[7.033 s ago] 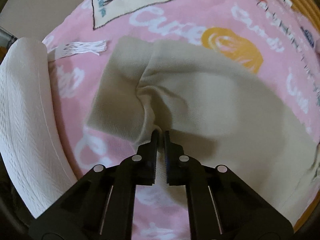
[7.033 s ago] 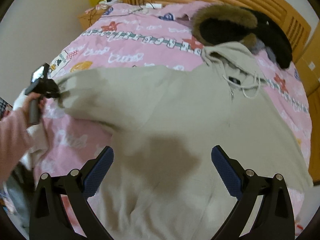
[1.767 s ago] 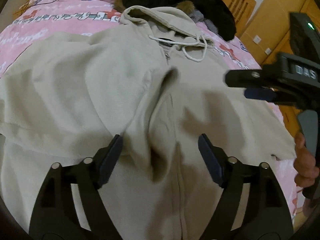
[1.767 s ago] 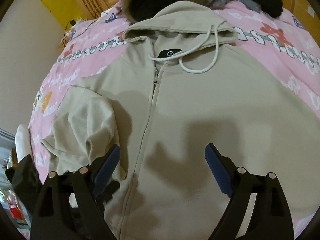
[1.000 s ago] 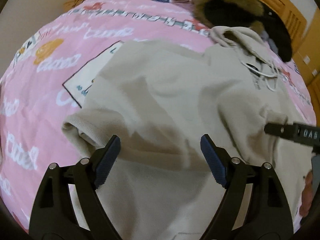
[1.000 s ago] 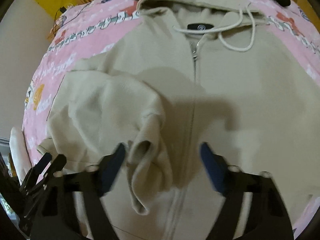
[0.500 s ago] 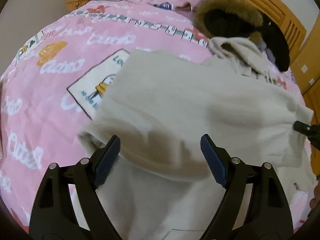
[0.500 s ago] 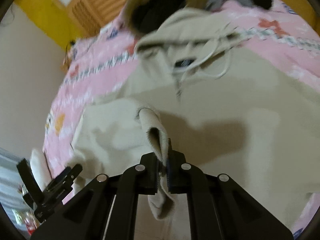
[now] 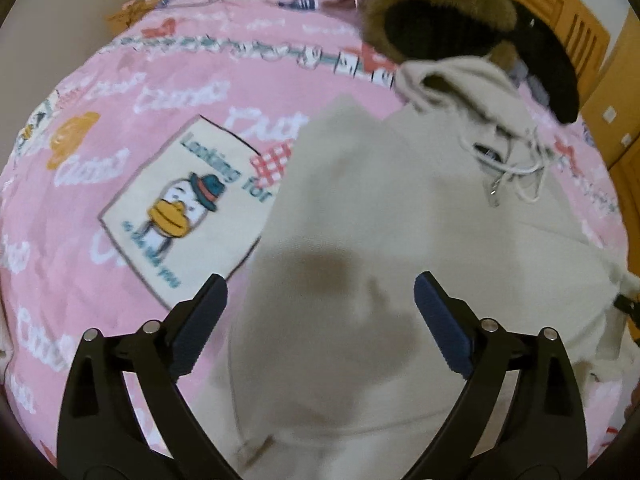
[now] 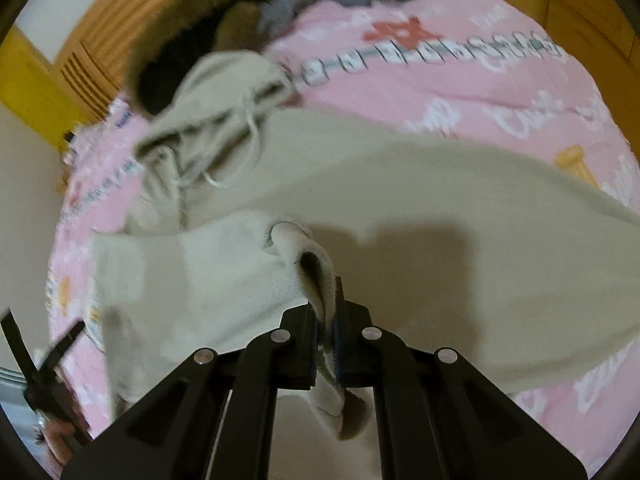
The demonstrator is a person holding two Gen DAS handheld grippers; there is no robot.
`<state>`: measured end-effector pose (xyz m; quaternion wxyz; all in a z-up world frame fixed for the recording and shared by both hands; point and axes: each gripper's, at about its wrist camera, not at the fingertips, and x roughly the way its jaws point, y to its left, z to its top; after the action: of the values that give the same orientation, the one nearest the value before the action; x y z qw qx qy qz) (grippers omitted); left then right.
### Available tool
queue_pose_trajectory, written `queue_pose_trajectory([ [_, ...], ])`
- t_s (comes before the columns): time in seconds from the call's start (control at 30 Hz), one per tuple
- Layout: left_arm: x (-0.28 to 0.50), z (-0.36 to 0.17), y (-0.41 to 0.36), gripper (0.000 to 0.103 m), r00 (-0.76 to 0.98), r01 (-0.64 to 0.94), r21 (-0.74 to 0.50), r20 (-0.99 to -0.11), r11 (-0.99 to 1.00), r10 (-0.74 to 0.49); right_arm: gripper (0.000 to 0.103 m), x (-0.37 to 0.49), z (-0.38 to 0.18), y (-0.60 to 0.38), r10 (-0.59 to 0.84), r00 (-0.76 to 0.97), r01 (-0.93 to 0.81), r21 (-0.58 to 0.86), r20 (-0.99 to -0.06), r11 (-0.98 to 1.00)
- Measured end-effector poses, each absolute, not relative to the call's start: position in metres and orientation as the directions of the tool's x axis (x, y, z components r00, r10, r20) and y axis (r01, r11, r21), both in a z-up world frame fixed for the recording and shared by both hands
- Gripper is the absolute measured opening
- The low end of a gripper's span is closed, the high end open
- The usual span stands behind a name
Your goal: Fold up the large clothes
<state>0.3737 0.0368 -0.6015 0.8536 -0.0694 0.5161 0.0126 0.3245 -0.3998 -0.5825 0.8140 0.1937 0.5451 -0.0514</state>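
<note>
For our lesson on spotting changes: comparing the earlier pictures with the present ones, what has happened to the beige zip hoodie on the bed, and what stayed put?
The right gripper closed on the beige zip hoodie's sleeve cuff and drew the sleeve across the body. The left gripper, which let the sleeve go earlier, has just opened wider, empty. The black fur-trimmed coat and pink printed bedspread stayed put.

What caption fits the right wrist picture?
Right gripper shut on the beige hoodie's sleeve cuff, pulling it across the hoodie on the pink bedspread.

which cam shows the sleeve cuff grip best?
Right wrist: the right gripper is shut on the beige sleeve cuff, seen close and centred. Left wrist shows only the hoodie body, with the cuff end small at the right edge.
</note>
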Motion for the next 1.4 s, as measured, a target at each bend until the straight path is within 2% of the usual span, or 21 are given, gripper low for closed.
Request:
queue_pose_trajectory([
  [0.1, 0.383, -0.618, 0.029, 0.092, 0.434, -0.094, -0.072, -0.901, 0.993, -0.024, 0.006, 0.316, -0.602, -0.401, 0.085, 0.364, 0.309, 0.206, -0.927, 0.929],
  [0.3, 0.387, -0.646, 0.008, 0.092, 0.387, -0.033, 0.036, -0.921, 0.999, 0.046, 0.006, 0.302, -0.645, -0.424, 0.079, 0.284, 0.376, 0.186, -0.956, 0.908],
  [0.53, 0.381, -0.669, -0.003, 0.093, 0.381, 0.026, 0.111, -0.92, 0.993, 0.093, 0.008, 0.31, -0.671, -0.416, 0.009, 0.258, 0.341, 0.1, -0.966, 0.935],
  [0.6, 0.383, -0.672, 0.001, 0.095, 0.375, 0.031, 0.097, -0.924, 0.995, 0.078, 0.014, 0.31, -0.674, -0.418, -0.014, 0.276, 0.341, 0.084, -0.961, 0.936],
  [0.67, 0.384, -0.668, 0.002, 0.095, 0.373, 0.034, 0.089, -0.925, 0.995, 0.07, 0.021, 0.305, -0.671, -0.428, 0.013, 0.317, 0.361, 0.134, -0.948, 0.923],
  [0.7, 0.384, -0.667, 0.001, 0.095, 0.372, 0.038, 0.088, -0.926, 0.995, 0.068, 0.035, 0.301, -0.666, -0.436, -0.006, 0.335, 0.391, 0.133, -0.942, 0.911],
  [0.73, 0.381, -0.661, 0.0, 0.095, 0.378, 0.044, 0.077, -0.924, 0.996, 0.055, 0.043, 0.296, -0.66, -0.443, -0.021, 0.359, 0.411, 0.138, -0.933, 0.901],
  [0.87, 0.367, -0.639, -0.012, 0.095, 0.394, 0.063, -0.01, -0.918, 0.998, -0.035, 0.043, 0.274, -0.634, -0.465, 0.042, 0.427, 0.441, 0.249, -0.903, 0.862],
  [0.97, 0.355, -0.627, -0.036, 0.095, 0.41, 0.099, -0.028, -0.91, 0.995, -0.066, 0.043, 0.264, -0.617, -0.449, 0.124, 0.462, 0.363, 0.315, -0.878, 0.877],
  [1.07, 0.355, -0.631, -0.062, 0.095, 0.387, 0.133, -0.022, -0.919, 0.991, -0.072, 0.043, 0.26, -0.622, -0.417, 0.284, 0.426, 0.217, 0.401, -0.859, 0.89],
  [1.13, 0.359, -0.641, -0.073, 0.095, 0.358, 0.14, -0.013, -0.932, 0.99, -0.063, 0.041, 0.261, -0.638, -0.393, 0.292, 0.367, 0.148, 0.366, -0.883, 0.919],
  [1.23, 0.362, -0.657, -0.086, 0.095, 0.328, 0.144, 0.015, -0.944, 0.989, -0.034, 0.037, 0.261, -0.678, -0.381, 0.2, 0.256, 0.15, 0.243, -0.946, 0.958],
  [1.4, 0.362, -0.668, -0.09, 0.095, 0.328, 0.132, 0.044, -0.945, 0.99, -0.002, 0.037, 0.25, -0.676, -0.395, 0.248, 0.292, 0.173, 0.306, -0.924, 0.936],
])
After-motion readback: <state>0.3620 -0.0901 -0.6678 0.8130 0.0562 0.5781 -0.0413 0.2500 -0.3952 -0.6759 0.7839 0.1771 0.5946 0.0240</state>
